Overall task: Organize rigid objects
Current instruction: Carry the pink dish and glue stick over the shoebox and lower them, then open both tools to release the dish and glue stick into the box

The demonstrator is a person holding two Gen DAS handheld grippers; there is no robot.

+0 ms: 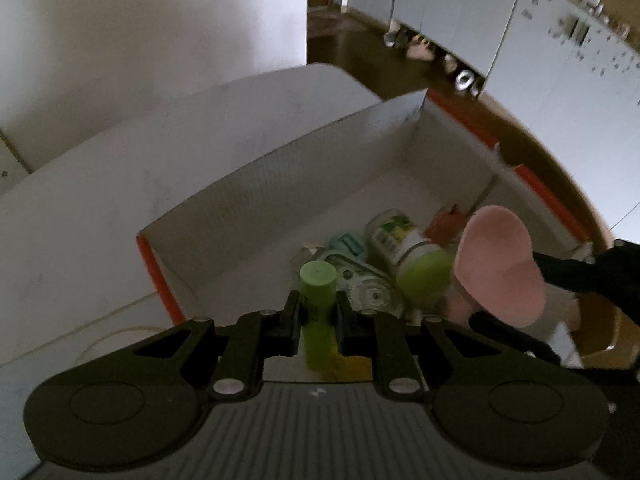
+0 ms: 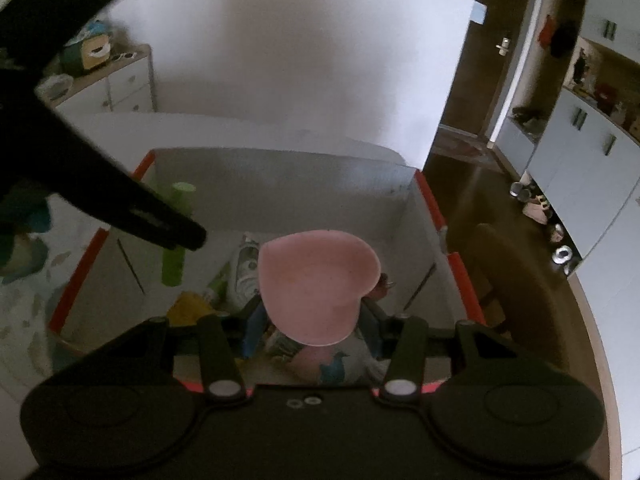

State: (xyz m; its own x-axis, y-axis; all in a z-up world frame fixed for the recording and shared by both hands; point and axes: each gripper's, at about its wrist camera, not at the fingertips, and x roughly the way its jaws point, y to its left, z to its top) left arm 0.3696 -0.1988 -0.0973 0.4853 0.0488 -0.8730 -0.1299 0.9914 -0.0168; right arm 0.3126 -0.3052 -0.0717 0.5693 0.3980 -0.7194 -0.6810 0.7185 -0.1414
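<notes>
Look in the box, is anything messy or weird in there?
A bit messy. In the white box the things lie heaped in one corner: the green-capped bottle is tipped on its side on crumpled packets. Nothing looks spilled or broken.

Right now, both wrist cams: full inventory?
Box: 1, white with orange edges, on the table, open.
Green tube: 1, light green, in left gripper, over the box.
Heart dish: 1, pink, in right gripper, over the box.
Bottle: 1, white with green cap, lying in the box.
Other items in the box: count unclear, blurred.
Left gripper: 1, black, shut on the tube.
Right gripper: 1, black, shut on the dish.
</notes>
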